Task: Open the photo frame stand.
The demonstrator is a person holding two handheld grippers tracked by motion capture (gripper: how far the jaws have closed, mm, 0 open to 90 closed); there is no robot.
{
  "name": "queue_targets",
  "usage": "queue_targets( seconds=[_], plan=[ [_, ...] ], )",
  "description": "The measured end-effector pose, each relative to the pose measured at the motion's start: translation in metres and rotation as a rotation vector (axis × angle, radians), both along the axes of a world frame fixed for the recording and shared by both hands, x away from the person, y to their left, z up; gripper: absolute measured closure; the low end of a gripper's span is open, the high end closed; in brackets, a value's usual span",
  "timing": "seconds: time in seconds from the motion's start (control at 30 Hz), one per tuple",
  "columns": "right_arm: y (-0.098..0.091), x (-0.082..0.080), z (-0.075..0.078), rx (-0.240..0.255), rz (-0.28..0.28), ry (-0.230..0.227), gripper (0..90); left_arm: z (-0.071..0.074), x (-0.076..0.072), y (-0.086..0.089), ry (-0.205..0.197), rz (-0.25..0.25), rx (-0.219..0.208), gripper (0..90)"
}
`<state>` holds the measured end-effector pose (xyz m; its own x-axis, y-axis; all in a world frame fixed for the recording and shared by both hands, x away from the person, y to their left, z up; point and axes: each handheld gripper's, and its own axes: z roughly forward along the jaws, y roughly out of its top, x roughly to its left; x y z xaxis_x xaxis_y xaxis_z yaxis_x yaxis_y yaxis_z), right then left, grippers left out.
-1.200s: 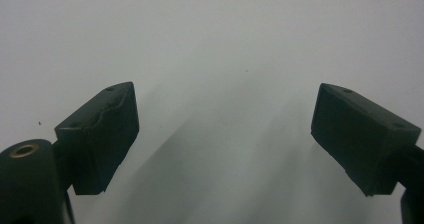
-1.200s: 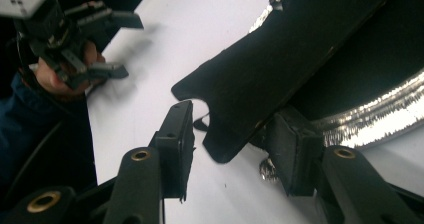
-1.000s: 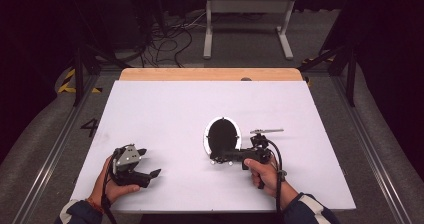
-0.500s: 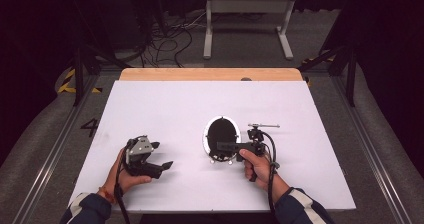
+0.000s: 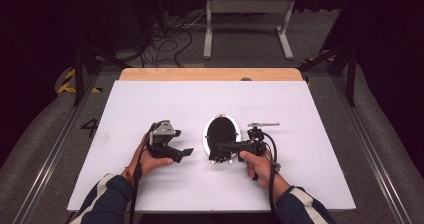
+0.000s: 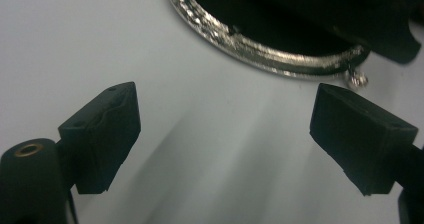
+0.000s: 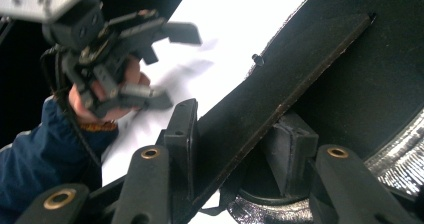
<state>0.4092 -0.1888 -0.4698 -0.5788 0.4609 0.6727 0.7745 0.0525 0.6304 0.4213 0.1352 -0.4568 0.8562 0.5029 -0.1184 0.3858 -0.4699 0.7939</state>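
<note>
A black oval pouch (image 5: 220, 131) with a silver metal rim (image 6: 260, 54) lies at the middle of the white table. My right gripper (image 5: 221, 147) reaches over its near end from the right. In the right gripper view a flat black flap (image 7: 300, 74) of the pouch crosses slantwise between that gripper's (image 7: 235, 144) jaws. They have just been closing, and I see no firm pinch. My left gripper (image 5: 182, 143) hovers just left of the pouch, open and empty. Its pads (image 6: 100, 134) stand wide apart in front of the rim. It also appears as the left gripper (image 7: 170, 66) in the right gripper view.
The white sheet (image 5: 150, 99) covers the table, with a wooden strip (image 5: 210, 74) along the far edge. Beyond the table are a metal stand (image 5: 247, 9) and loose cables (image 5: 170, 34) on the dark floor. Both forearms in blue sleeves come in at the near edge.
My left gripper has moved right across the table, up close to the pouch. The right gripper has edged left onto the pouch's near end.
</note>
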Motion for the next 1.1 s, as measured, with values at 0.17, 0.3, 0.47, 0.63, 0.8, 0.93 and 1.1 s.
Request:
queue_targets(
  seconds=[0.17,0.3,0.47,0.63,0.8,0.93,1.1],
  plan=[
    [-0.001,0.0,0.001,-0.001,0.044,-0.058,61.0,0.0,0.012,-0.012,0.038,-0.006,-0.055,14.4],
    [-0.001,-0.002,0.003,-0.002,0.069,-0.101,62.4,-0.001,0.019,-0.021,0.064,-0.025,-0.085,14.4],
    [-0.001,-0.004,0.008,-0.033,0.112,-0.148,64.0,-0.003,0.025,-0.032,0.098,-0.052,-0.097,15.1],
    [-0.001,-0.006,0.011,-0.045,0.151,-0.187,66.3,-0.003,0.032,-0.042,0.126,-0.085,-0.133,15.8],
    [-0.003,-0.006,0.01,-0.036,0.163,-0.176,67.2,-0.005,0.034,-0.045,0.176,-0.145,-0.177,20.7],
    [-0.004,-0.006,0.011,-0.035,0.177,-0.179,68.5,-0.003,0.033,-0.042,0.19,-0.165,-0.22,22.2],
    [-0.006,-0.009,0.013,-0.045,0.177,-0.177,70.4,0.003,0.03,-0.035,0.17,-0.16,-0.258,32.9]
  ],
)
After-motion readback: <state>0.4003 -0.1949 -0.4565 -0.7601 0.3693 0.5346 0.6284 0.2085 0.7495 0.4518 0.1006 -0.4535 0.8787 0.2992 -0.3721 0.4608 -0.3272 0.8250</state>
